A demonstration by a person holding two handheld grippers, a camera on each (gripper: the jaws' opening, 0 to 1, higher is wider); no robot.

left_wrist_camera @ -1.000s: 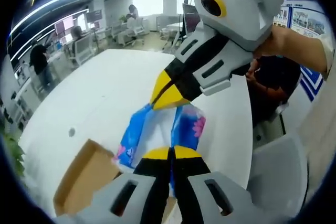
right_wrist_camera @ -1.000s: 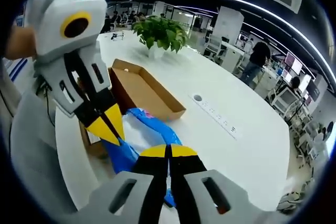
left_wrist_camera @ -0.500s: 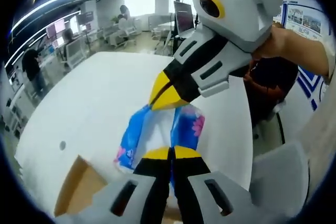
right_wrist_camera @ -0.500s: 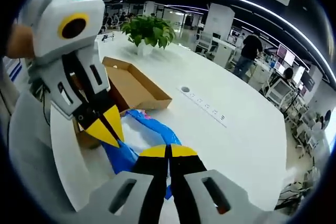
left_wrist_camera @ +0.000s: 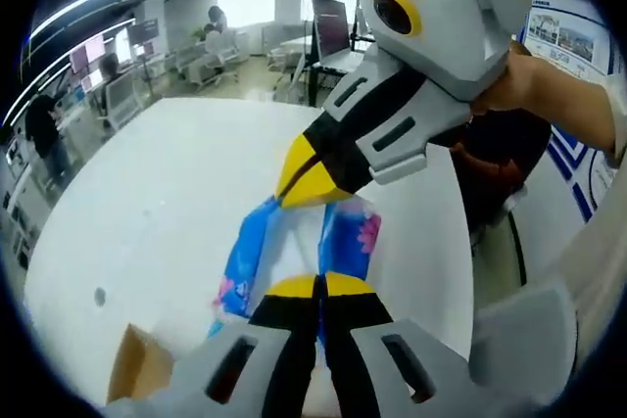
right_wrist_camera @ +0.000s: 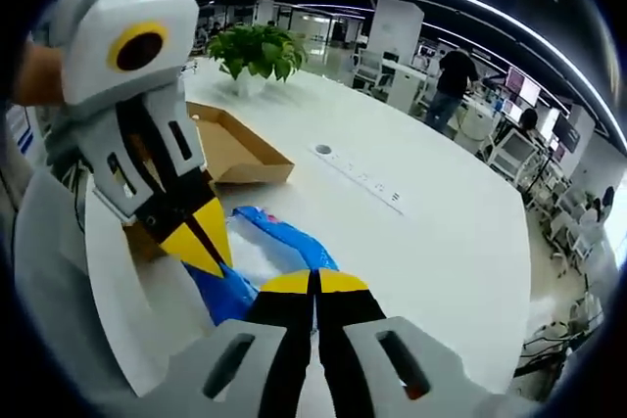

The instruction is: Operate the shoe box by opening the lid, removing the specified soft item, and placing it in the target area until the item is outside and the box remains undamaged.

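Observation:
A soft blue-and-white packet with pink flowers hangs stretched between the two grippers above the white table. My left gripper is shut on its near end. My right gripper reaches in from the upper right, shut on its far end. In the right gripper view the right gripper pinches the blue packet, and the left gripper grips it from the left. The open brown cardboard shoe box lies on the table behind the packet; one corner of the box shows at the lower left.
A potted green plant stands behind the box. A socket strip is set into the table. A hand holds the right gripper. Desks, chairs and people fill the office beyond the table edge.
Both grippers have carried the packet away from the box: the box has slid toward the lower left of the left gripper view and back-left in the right gripper view. Both grips are unchanged.

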